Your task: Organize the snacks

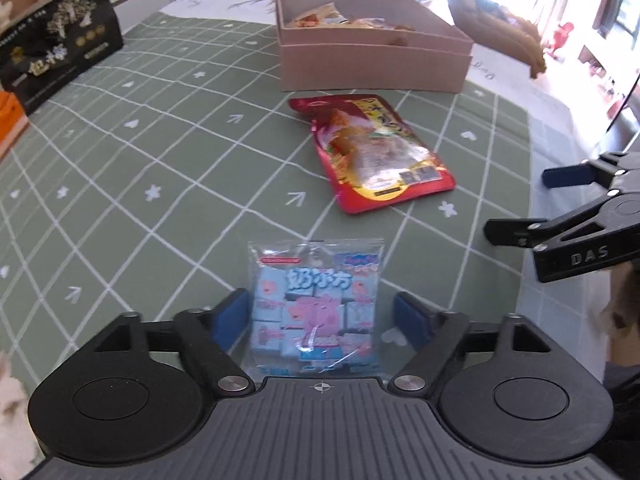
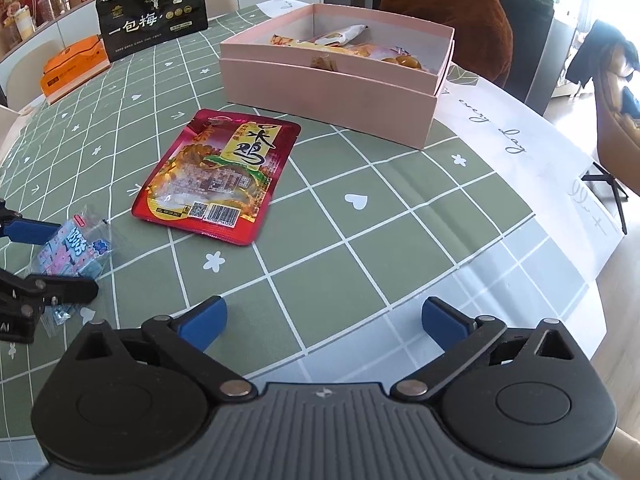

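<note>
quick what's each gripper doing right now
left gripper: open, fingers either side of the blue candy packet, not pressing it
right gripper: open, holding nothing

The worktop (image 2: 360, 264) wears a green grid cloth. On it lie a pink box (image 2: 332, 92) at twelve o'clock, a red pouch (image 2: 218, 176) at centre, a blue candy packet (image 1: 316, 304) at eight, a black bag (image 2: 154, 8) and an orange box (image 2: 74, 66) at ten.

Both grippers (image 1: 318, 316) (image 2: 324, 320) were black with blue finger pads (image 2: 202, 326), silver pivot screws, and ribbed grey bodies.
</note>
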A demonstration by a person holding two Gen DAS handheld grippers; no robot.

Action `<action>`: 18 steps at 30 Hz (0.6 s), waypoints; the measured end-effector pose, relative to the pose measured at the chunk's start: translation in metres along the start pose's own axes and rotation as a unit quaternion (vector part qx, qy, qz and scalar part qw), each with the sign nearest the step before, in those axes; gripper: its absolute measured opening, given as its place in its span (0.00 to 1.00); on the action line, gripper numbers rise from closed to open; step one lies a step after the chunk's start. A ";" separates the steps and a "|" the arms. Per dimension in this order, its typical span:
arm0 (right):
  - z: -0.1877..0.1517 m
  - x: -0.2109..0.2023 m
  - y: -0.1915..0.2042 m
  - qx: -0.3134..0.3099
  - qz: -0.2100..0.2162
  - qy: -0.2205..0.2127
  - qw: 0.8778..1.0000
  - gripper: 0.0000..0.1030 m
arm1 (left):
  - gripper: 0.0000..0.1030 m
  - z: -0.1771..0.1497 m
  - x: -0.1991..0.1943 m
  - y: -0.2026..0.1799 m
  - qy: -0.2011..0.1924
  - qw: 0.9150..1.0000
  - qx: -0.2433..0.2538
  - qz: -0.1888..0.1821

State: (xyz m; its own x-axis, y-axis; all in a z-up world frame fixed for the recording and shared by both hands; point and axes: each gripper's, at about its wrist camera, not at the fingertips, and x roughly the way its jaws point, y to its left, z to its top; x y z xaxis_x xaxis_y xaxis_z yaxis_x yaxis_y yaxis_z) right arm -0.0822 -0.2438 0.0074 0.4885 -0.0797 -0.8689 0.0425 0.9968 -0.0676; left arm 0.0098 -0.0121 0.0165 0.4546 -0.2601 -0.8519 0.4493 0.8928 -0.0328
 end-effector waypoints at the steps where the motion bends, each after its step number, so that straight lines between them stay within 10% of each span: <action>1: 0.000 0.000 0.000 0.002 -0.001 -0.001 1.000 1.00 | 0.87 0.000 0.000 0.002 -0.006 1.000 -0.006 -0.004; 10: 0.031 -0.003 0.015 -0.013 0.045 0.017 0.999 0.86 | 0.69 0.003 -0.005 0.026 -0.019 0.994 -0.108 -0.020; 18: 0.105 0.033 0.050 0.033 0.065 0.022 0.997 0.86 | 0.64 -0.004 -0.013 0.038 -0.019 0.987 -0.155 0.041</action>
State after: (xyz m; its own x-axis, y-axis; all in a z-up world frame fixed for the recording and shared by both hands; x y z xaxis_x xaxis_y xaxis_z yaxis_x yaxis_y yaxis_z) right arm 0.0281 -0.1971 0.0268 0.4554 0.0511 -0.8888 0.0403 0.9961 0.0780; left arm 0.0180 0.0265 0.0248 0.5110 -0.1907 -0.8382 0.1561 0.9795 -0.1277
